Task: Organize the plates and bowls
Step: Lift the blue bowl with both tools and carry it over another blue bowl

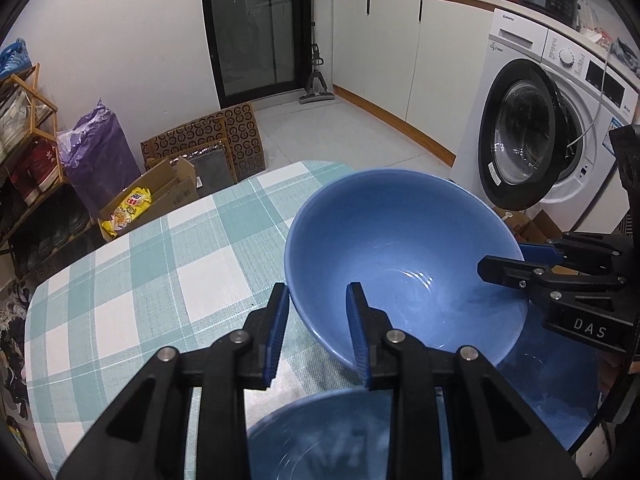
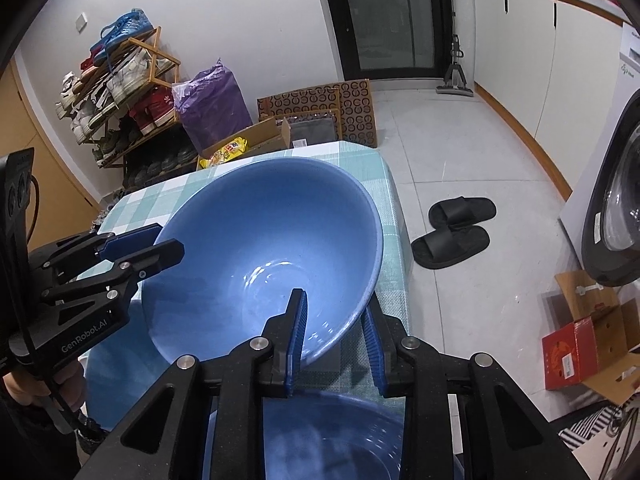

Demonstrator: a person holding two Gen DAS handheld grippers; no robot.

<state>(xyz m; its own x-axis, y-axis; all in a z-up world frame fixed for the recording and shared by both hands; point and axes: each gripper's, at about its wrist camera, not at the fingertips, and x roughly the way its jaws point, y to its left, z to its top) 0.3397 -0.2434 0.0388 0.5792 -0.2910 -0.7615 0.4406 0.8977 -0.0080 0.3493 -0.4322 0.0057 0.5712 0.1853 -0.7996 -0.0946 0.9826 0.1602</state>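
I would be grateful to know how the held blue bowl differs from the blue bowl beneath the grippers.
The held blue bowl is lifted and tilted, its rim pinched by the left gripper and the right gripper; the lower blue bowl sits ungripped on the checked tablecloth. The held bowl shows fully; the lower bowl is partly hidden. Both are blue.

The bench (image 1: 160, 264) wears a teal-and-white checked cloth; a blue bowl (image 1: 320, 440) rests at its near edge.

Your left wrist camera peers steeply down its fingers, close over the blue bowl (image 1: 400, 256) from its left rim, facing the washing machine (image 1: 540, 128). Your right one mirrors it from the right rim. Both share bowl, checked tablecloth (image 1: 160, 264) and dark door (image 1: 256, 28).
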